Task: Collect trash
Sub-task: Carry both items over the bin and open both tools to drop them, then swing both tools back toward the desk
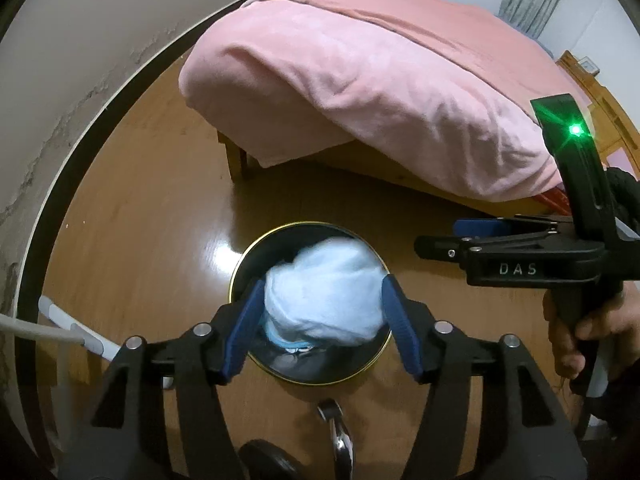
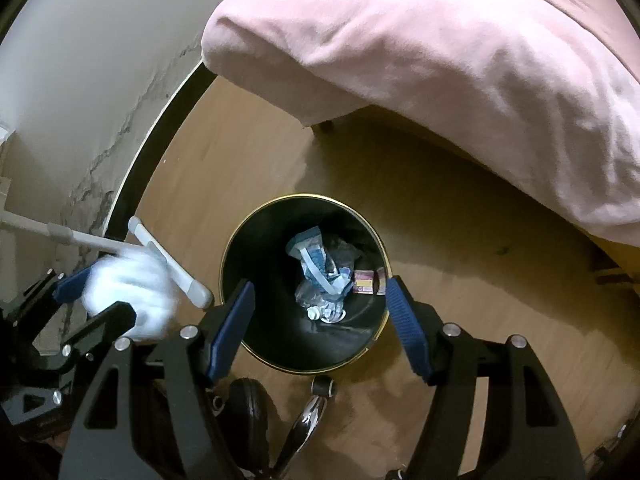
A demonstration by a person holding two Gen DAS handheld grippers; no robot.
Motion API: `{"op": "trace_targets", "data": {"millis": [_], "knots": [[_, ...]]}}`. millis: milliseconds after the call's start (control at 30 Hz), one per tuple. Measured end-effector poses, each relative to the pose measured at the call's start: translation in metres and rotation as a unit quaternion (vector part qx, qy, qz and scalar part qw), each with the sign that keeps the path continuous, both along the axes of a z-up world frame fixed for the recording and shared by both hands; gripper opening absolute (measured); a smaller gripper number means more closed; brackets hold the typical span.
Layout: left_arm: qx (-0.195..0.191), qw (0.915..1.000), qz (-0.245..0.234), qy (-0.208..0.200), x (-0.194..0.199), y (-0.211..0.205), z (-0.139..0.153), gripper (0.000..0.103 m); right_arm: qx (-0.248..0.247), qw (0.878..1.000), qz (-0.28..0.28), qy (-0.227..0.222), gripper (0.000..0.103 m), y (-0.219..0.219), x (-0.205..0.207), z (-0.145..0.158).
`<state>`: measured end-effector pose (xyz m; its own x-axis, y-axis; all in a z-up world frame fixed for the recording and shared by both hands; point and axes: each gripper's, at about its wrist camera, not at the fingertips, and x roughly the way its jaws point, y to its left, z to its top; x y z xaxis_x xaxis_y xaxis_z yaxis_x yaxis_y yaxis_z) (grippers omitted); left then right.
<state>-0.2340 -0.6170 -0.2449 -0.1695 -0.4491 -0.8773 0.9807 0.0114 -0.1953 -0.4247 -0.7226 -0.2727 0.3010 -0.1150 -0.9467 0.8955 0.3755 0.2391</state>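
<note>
Wood floor (image 1: 132, 216) fills the lower half of both views, with a bed under a pink blanket (image 1: 360, 80) across the top and a white wall (image 1: 80, 40) with a dark baseboard curving down the left edge.

A round black bin (image 2: 248, 240) with a gold rim stands on the floor at the centre of each frame. In the right wrist view its bottom holds crumpled plastic wrappers (image 2: 320, 276) and a small red and yellow packet (image 2: 364, 282).

The left gripper (image 1: 322, 312) sits at lower centre of its own view, directly over the bin's mouth. Its blue fingers (image 1: 244, 332) press on both sides of a white wad (image 1: 324, 292), blurred, which hangs above the bin and hides most of the opening. In the right wrist view the same wad (image 2: 132, 292) appears at lower left, beside the bin's rim.

The right gripper (image 2: 320, 320) has its fingers (image 2: 404, 324) spread wide with nothing between them, framing the bin from above. In the left wrist view it (image 1: 436, 246) enters from the right edge, held by a bare hand (image 1: 576, 328), a green light shining on its upright part.

A white pipe (image 2: 172, 264) runs along the floor at left, and a chair caster (image 2: 248, 404) sits at bottom centre.
</note>
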Motion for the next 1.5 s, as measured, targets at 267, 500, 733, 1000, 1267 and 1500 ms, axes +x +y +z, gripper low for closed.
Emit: {"op": "trace_targets", "data": {"millis": [267, 500, 733, 1000, 1267, 1500], "knots": [[-0.021, 0.9997, 0.011, -0.006, 0.003, 0.009, 0.025, 0.076, -0.021, 1.0, 0.009, -0.002, 0.066, 0.004, 0.005, 0.025], [-0.073, 0.9954, 0.023, -0.057, 0.02, 0.049, 0.098, 0.078, -0.067, 0.996, 0.055, -0.016, 0.068, 0.023, 0.035, 0.084], [-0.135, 0.9771, 0.113, -0.12, 0.088, 0.165, 0.207, 0.084, -0.139, 0.977, 0.147, -0.06, 0.074, 0.071, 0.111, 0.173], [-0.12, 0.9032, 0.342, -0.23, 0.231, 0.347, 0.267, 0.087, -0.172, 0.933, 0.289, -0.125, 0.076, 0.164, 0.237, 0.243], [-0.074, 0.8359, 0.479, -0.257, 0.326, 0.49, 0.273, 0.087, -0.102, 0.877, 0.441, -0.164, 0.076, 0.299, 0.394, 0.26], [-0.077, 0.8273, 0.501, -0.243, 0.346, 0.556, 0.266, 0.087, 0.0, 0.868, 0.471, -0.159, 0.076, 0.39, 0.503, 0.253]]}}
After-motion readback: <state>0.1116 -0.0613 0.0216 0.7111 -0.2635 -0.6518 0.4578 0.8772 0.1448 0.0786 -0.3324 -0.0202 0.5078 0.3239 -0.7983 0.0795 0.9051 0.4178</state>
